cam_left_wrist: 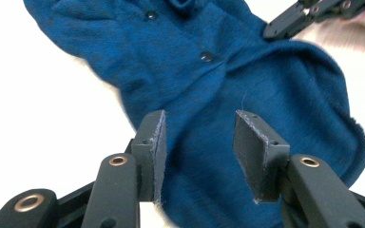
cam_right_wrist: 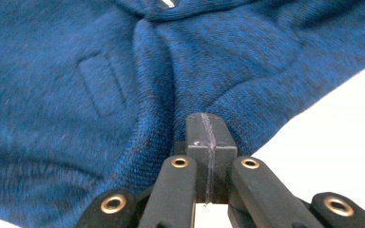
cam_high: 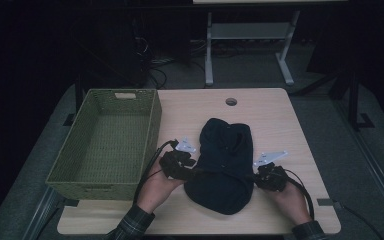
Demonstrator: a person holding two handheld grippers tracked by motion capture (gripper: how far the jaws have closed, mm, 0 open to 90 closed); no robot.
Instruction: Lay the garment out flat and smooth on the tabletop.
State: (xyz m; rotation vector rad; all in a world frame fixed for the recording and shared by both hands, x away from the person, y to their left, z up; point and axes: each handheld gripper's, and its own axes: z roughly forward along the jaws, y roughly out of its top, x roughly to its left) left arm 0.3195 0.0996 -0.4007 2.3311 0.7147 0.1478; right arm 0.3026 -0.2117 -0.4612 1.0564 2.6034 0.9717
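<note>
Jaws of the left gripper (cam_left_wrist: 198, 142) stand apart over the near left part of a blue garment (cam_high: 225, 162), nothing pinched between them. The right gripper (cam_right_wrist: 208, 130) has its jaws pressed flat together at the garment's right edge. It lies mid-desk (cam_high: 275, 112), right of a green basket (cam_high: 152, 125).

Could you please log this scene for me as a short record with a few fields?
surface: wooden table
garment: dark blue knitted garment, bunched at the table's middle, buttons showing
container: green woven basket, left of the garment
left gripper: jaws apart over the garment's edge
right gripper: jaws shut, at the garment's other edge; whether it pinches fabric is unclear
</note>
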